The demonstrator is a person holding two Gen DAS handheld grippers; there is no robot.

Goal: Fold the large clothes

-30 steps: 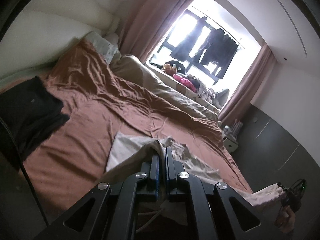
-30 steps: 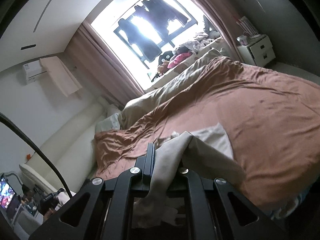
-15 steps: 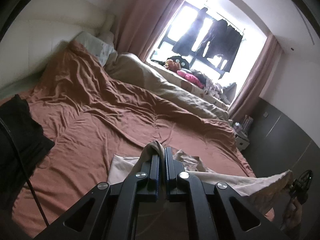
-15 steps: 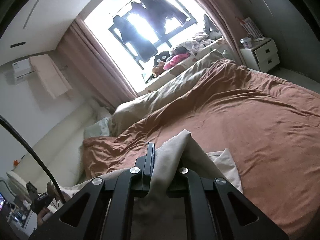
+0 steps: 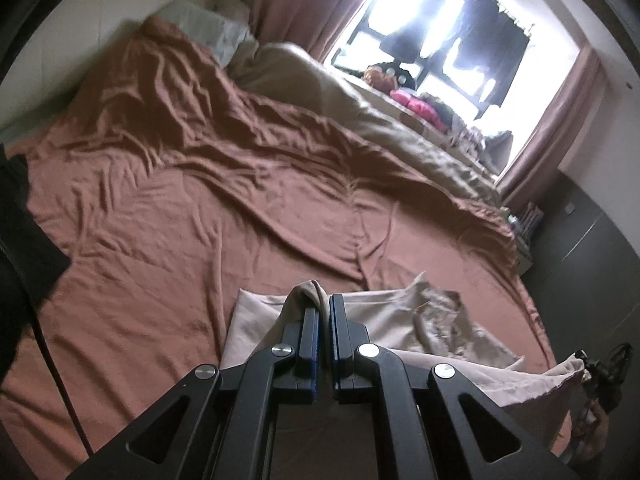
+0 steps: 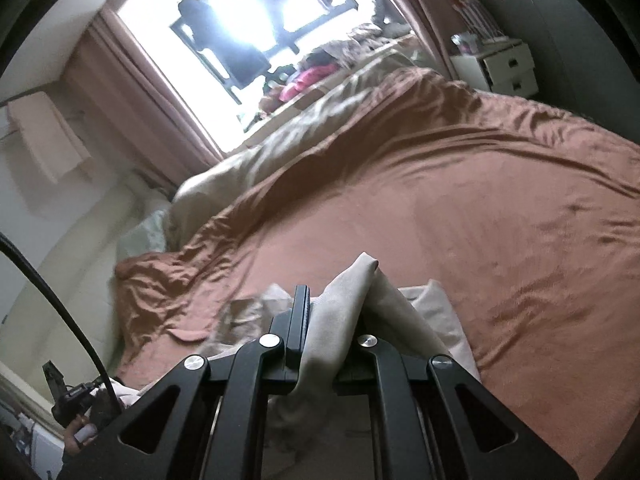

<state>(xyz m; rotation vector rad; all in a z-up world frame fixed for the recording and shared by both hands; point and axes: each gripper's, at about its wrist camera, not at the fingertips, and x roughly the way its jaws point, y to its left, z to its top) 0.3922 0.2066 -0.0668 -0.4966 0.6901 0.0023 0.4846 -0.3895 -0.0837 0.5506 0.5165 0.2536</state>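
Here, two tools (image 5: 324,312) (image 6: 332,316), one beige garment (image 5: 400,316), one bed (image 5: 200,220).

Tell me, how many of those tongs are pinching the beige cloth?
2. The left tongs pinch one bunched edge of the beige cloth over the bed; the right tongs pinch another.

Daylight pours in through the window (image 5: 448,40), which is blown out to near white in both wrist views; the clothes hanging in front of it read only as black silhouettes. The glare washes the curtain (image 5: 304,4) edges pale. Away from the window the room dims, and the brown bedspread (image 5: 200,200) shows soft sheen on its ridges and dark shadow in its folds. Motion blur softens both views, most in the right wrist view. Fisheye bending curves the walls, and black vignetting rims every corner.
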